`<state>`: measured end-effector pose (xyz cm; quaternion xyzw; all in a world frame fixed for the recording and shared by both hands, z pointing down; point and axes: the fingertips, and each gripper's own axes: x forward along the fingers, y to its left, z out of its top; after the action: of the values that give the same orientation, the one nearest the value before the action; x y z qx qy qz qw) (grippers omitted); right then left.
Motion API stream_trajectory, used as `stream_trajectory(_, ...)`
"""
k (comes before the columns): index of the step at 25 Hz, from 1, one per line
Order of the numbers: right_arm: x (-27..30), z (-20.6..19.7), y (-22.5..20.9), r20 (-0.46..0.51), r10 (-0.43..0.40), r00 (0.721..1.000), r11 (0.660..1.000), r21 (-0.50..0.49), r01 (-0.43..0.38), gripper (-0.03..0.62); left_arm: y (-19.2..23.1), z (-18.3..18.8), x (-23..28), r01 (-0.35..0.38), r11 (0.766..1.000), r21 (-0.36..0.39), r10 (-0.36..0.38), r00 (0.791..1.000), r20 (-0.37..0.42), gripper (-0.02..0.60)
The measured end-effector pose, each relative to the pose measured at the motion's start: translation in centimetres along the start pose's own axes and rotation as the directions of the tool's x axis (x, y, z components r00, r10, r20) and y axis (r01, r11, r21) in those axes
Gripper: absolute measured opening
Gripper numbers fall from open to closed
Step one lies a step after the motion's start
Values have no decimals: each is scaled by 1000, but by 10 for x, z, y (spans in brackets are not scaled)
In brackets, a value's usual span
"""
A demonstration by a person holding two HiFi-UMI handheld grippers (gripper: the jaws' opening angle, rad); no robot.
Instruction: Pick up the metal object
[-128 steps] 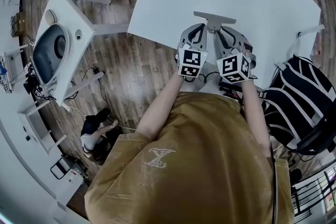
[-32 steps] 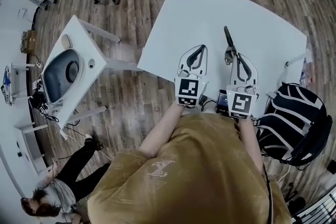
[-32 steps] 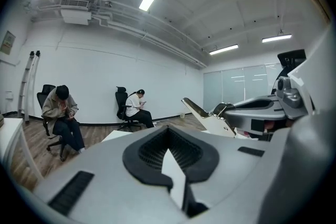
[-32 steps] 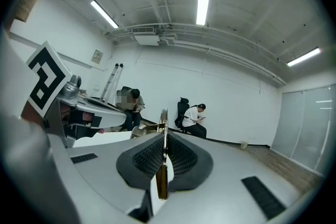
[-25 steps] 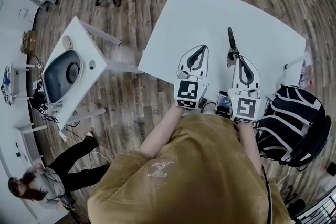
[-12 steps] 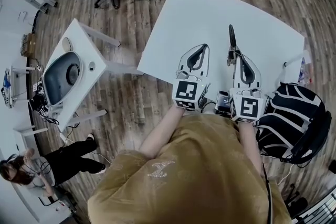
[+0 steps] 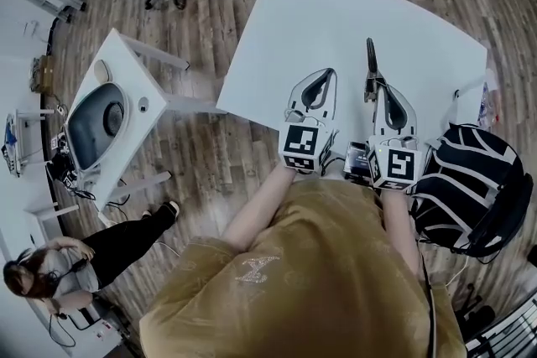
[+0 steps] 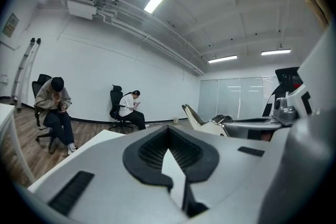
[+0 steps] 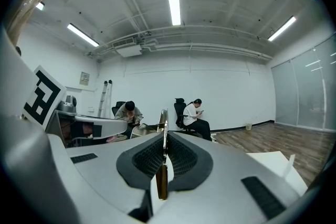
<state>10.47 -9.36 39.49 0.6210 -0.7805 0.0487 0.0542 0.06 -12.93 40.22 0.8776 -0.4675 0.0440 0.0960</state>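
My right gripper [image 7: 375, 85] has its jaws pinched on the metal object [image 7: 369, 59]; in the right gripper view the thin strip stands edge-on between the black pads [image 9: 143, 158], its tip poking out past them. My left gripper [image 7: 325, 72] has its jaws pressed together with nothing caught between them. Both sit over the near part of the white table [image 7: 352, 4], side by side and apart; the tabletop ahead of them is wide and bare. I cannot tell how high the metal object rides above the surface. A striped bag [image 7: 470, 180] crowds the right gripper's outer side; a side table [image 7: 126, 67] stands well apart to the left.
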Motion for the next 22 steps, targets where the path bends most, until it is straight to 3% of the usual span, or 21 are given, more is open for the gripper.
stream_trajectory(22,4,-23,-7,-57,-4,998,1000,27,6,11,1,-23,9,-4,1000,8,4,998,-62,2)
